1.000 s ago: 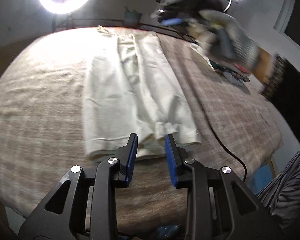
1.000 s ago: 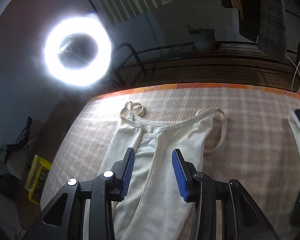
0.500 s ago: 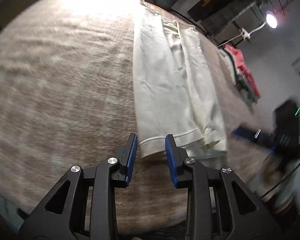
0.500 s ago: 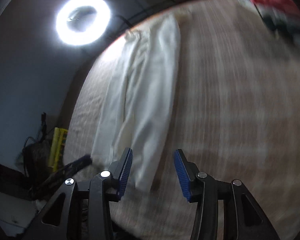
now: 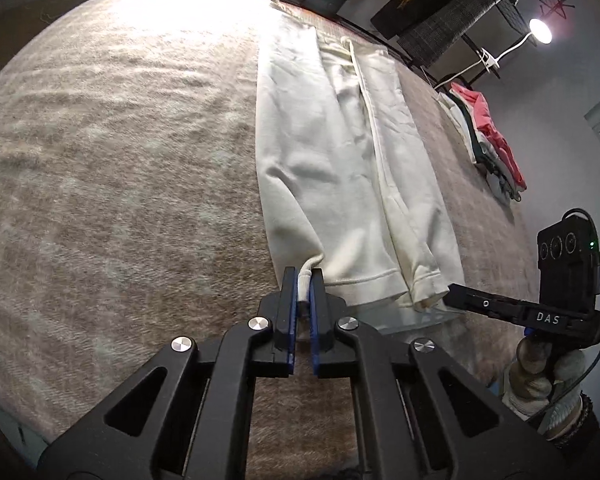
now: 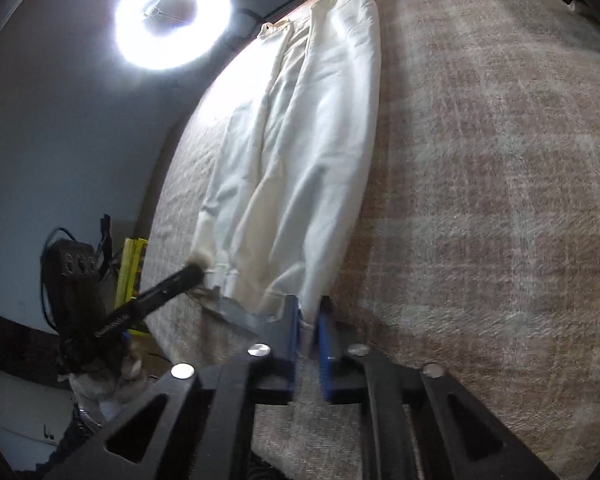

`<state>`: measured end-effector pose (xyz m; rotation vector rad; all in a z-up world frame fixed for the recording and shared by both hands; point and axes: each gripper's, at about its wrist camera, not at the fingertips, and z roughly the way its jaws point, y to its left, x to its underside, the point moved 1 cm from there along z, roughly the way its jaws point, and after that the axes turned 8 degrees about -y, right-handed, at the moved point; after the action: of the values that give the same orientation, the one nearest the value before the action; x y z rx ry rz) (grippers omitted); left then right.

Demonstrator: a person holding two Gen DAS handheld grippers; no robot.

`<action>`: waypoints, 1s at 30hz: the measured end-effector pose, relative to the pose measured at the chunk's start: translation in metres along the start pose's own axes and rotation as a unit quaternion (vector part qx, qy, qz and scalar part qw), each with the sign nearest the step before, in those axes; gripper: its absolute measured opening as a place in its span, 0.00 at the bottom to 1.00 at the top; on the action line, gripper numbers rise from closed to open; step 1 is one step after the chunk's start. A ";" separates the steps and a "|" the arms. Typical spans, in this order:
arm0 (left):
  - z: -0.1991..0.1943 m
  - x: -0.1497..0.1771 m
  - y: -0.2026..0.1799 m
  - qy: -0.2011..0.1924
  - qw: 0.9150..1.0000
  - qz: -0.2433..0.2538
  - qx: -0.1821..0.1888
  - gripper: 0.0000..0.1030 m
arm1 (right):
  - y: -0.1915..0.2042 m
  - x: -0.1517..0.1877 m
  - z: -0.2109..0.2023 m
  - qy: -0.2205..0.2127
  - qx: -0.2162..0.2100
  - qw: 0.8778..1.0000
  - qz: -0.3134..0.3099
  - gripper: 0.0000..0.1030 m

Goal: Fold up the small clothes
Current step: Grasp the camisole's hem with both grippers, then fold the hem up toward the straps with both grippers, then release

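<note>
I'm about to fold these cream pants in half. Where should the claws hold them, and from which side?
At the two hem corners, from the near edge of the bed. The cream pants lie flat and lengthwise, waistband far, cuffs nearest. The left claw is shut on the left cuff corner; the right claw is shut on the other. The ribbed cuffs are thick, so they probably won't slip when lifted toward the waistband.

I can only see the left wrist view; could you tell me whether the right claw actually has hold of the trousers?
Observer: Yes, the right claw is shut on a cuff corner of the trousers.
Operator: Thank you. Is there anything lit on that far side?
Observer: A ring light glows beyond the waistband end.
Operator: And anything beside the bed there?
Observer: Something yellow stands beside the blanket.
</note>
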<state>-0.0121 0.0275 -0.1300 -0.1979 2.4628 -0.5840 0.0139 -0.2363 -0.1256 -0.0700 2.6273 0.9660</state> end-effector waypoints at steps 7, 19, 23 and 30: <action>-0.016 0.006 0.003 0.001 1.000 0.009 0.014 0.02 | -0.001 0.000 -0.036 -0.028 -0.032 0.999 -0.002 0.02; -0.010 -0.002 0.000 0.000 1.000 0.003 0.018 0.02 | -0.024 0.002 -0.025 -0.013 -0.054 0.998 0.026 0.02; -0.012 -0.018 -0.003 -0.010 0.999 -0.003 0.031 0.02 | -0.024 -0.007 -0.031 -0.025 -0.075 0.996 0.036 0.02; -0.010 -0.055 -0.009 -0.035 0.999 -0.004 0.038 0.02 | -0.027 -0.036 -0.041 -0.052 -0.093 0.993 0.046 0.02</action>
<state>0.0270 0.0378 -0.0896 -0.1936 2.3690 -0.6611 0.0398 -0.2853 -0.1015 0.0564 2.4591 1.2110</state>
